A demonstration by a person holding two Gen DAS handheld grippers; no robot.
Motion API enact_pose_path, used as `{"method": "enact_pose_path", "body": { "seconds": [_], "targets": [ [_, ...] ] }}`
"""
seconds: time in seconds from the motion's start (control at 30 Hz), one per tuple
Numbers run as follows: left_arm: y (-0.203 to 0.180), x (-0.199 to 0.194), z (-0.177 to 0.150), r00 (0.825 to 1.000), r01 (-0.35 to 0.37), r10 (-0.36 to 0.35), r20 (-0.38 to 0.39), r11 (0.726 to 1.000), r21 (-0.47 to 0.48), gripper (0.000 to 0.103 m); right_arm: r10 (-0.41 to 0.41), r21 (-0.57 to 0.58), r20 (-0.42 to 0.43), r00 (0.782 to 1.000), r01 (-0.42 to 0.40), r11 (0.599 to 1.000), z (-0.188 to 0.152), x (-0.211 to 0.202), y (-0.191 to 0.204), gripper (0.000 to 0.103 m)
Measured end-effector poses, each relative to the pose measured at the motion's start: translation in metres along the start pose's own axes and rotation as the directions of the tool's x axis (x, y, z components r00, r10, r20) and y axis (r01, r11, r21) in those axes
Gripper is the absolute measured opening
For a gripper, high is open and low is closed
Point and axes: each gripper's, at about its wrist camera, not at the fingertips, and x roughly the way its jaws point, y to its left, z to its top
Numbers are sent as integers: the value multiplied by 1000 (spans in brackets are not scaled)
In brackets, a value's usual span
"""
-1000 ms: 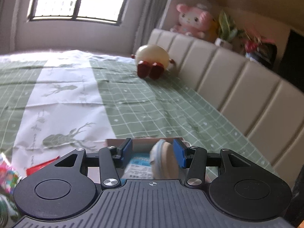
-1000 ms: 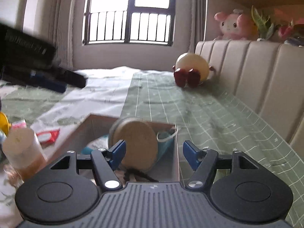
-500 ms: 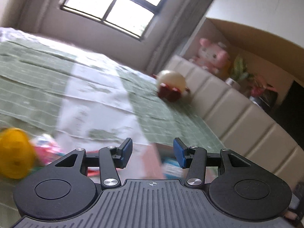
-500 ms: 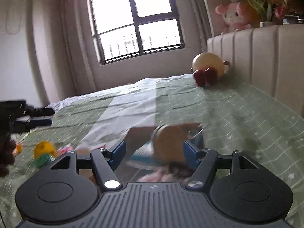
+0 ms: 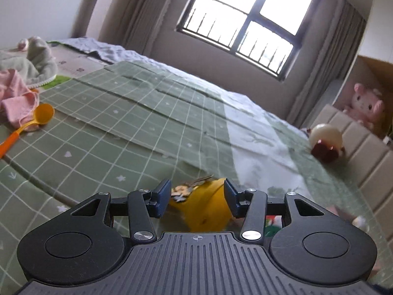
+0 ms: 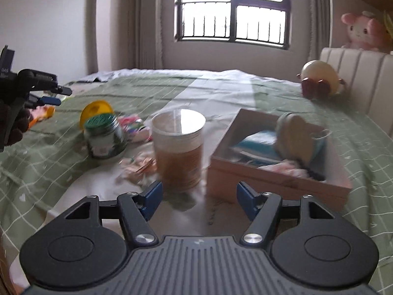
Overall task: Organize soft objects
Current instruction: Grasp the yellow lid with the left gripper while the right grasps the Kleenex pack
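Green checked bedding (image 5: 103, 132) covers the bed beneath a barred window (image 6: 231, 9). Left gripper (image 5: 197, 196): jaws spread, framing a yellow soft object (image 5: 208, 209) that lies on the cover between its fingers; contact cannot be confirmed, and nothing is clamped. Right gripper (image 6: 199, 200): jaws wide apart and empty, hovering before a clear lidded cup (image 6: 179, 147). Beside the cup stands a cardboard box (image 6: 275, 182) already holding a round tan item (image 6: 294, 137) and blue packaging (image 6: 258, 145), suggesting sorting is partly done. Remaining, by appearance: the yellow object, a green-lidded jar (image 6: 105, 135), scattered wrappers (image 6: 137, 167), and pink cloth (image 5: 17, 98) well apart at the far left.
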Motion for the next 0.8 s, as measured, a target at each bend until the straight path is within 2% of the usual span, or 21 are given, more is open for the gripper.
{"method": "enact_pose_path", "body": {
  "seconds": [0.1, 0.17, 0.2, 0.3, 0.4, 0.47, 0.57, 0.63, 0.67, 0.7, 0.77, 0.8],
  "targets": [
    [-7, 15, -1, 999, 33, -30, -38, 994, 100, 51, 12, -21, -14, 1000, -13, 1000, -3, 3, 12, 67],
    [-19, 23, -4, 999, 35, -26, -48, 980, 198, 52, 11, -47, -15, 1000, -11, 999, -4, 5, 18, 67],
    [-24, 28, -6, 999, 24, -12, -50, 967, 253, 52, 8, -63, -16, 1000, -9, 998, -5, 5, 21, 67],
    [-44, 48, -13, 997, -39, 65, -48, 906, 422, 53, 6, -94, -25, 1000, -8, 996, -7, 6, 27, 67],
    [-52, 76, -17, 983, -99, 164, -84, 857, 506, 53, 7, -100, -40, 999, -11, 995, -10, 8, 29, 67],
    [-51, 91, -19, 978, -96, 176, -115, 861, 499, 53, 6, -100, -51, 999, -11, 995, -11, 9, 27, 67],
    [-45, 110, -20, 975, -71, 155, -157, 896, 439, 53, 6, -101, -59, 998, -12, 995, -11, 11, 26, 67],
    [-40, 118, -20, 975, -75, 155, -162, 905, 418, 51, 10, -113, -54, 998, -16, 993, -7, 10, 27, 67],
    [-38, 120, -19, 975, -73, 151, -161, 909, 411, 44, 11, -126, -44, 999, -17, 992, -3, 8, 28, 67],
    [-35, 119, -20, 977, -61, 137, -164, 915, 398, 30, 11, -136, -34, 999, -15, 991, 2, 6, 30, 67],
    [-26, 112, -18, 982, -10, 74, -172, 938, 346, 22, 21, -169, -1, 1000, -21, 985, 23, 2, 33, 67],
    [-22, 109, -17, 983, -5, 64, -171, 945, 328, 18, 31, -190, 13, 999, -28, 981, 36, 1, 35, 67]
  ]
}}
